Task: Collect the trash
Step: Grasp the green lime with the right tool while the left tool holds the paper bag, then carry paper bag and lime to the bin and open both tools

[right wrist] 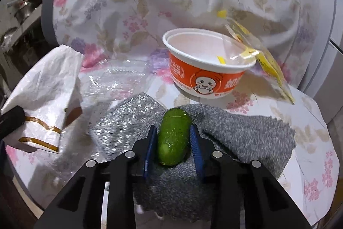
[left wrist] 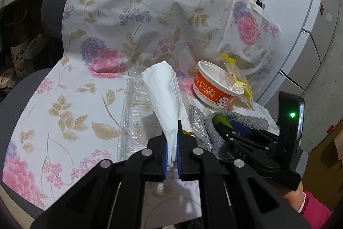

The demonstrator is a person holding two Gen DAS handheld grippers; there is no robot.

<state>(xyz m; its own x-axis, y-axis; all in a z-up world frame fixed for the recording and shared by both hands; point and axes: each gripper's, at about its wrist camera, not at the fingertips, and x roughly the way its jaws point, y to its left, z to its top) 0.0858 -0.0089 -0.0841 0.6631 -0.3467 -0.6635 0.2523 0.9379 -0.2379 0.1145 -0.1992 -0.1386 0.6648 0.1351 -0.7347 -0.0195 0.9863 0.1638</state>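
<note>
- Left wrist view: my left gripper [left wrist: 171, 143] is clamping the narrow end of a white plastic bag [left wrist: 164, 96]; the blue pads are pressing nearly together on it.
- The bag is fanning out from the pinch, its long axis running up and away from me, leaning slightly left. It is looking thin, crinkled, matte white.
- Behind the bag a clear plastic tray [left wrist: 133, 113] is lying on the floral cloth [left wrist: 75, 89] that is covering the seat.
- To the right an orange paper bowl [left wrist: 214, 87] is standing upright, with a yellow-printed clear wrapper [left wrist: 240, 81] draped over its far rim.
- My right gripper [left wrist: 227, 128] is showing at lower right, over a grey towel [left wrist: 242, 119], with a green cucumber [left wrist: 220, 119] at its tips.

- Right wrist view: my right gripper [right wrist: 173, 143] is straddling the cucumber [right wrist: 174, 138]; the blue fingers [right wrist: 150, 143] are sitting just beside its flanks, and I cannot tell whether they are touching.
- The cucumber is lying on the towel [right wrist: 246, 136], long axis pointing away from me along the fingers, tilting slightly right at the far end. It is looking stubby, glossy, wet, bright green.
- The bowl [right wrist: 205, 70] is standing beyond it, white inside, a cartoon face on the orange band; the wrapper [right wrist: 263, 61] is leaning from its rim to the right.
- The white bag [right wrist: 47, 87] is hanging at left, showing gold stripes low down, above a silvery foil sheet [right wrist: 120, 121].
</note>
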